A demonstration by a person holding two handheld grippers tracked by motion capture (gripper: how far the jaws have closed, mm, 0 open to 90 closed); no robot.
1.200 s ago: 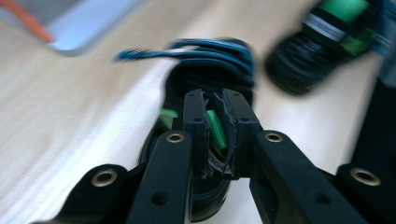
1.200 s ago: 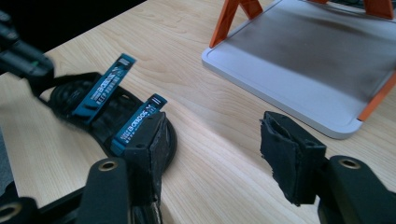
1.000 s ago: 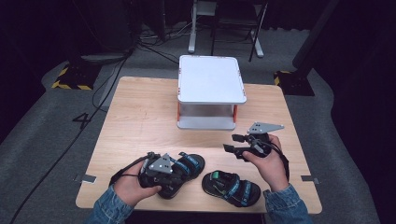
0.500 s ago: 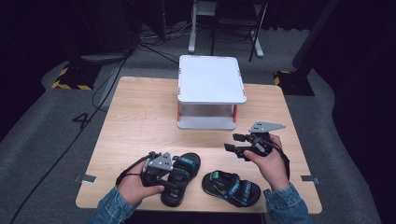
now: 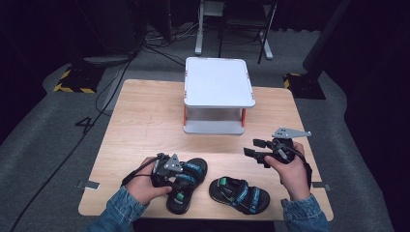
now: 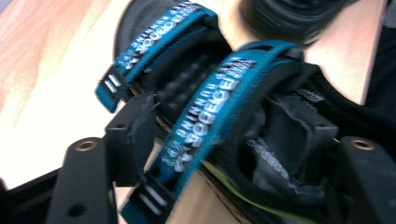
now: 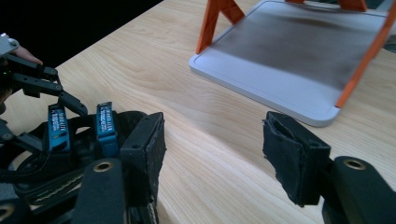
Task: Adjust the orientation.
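Two black sandals with teal straps lie near the table's front edge: the left sandal (image 5: 187, 184) and the right sandal (image 5: 240, 194). My left gripper (image 5: 167, 169) is down on the left sandal. In the left gripper view its jaws stand wide apart on either side of the sandal's teal strap (image 6: 205, 121), and the left gripper (image 6: 215, 135) is open. My right gripper (image 5: 261, 150) hovers over bare wood at the right, open with nothing between its pads (image 7: 294, 158). It looks toward the left sandal (image 7: 79, 126).
A white two-level stand (image 5: 218, 82) with orange legs sits at the table's middle back; its lower shelf (image 7: 299, 60) shows in the right gripper view. The wooden table (image 5: 145, 116) has bare room to the left and in front of the stand. Cables run across the floor beyond.
My left gripper has shifted slightly over the left sandal, and the sandal has moved a little with it. The right gripper has stayed almost still.
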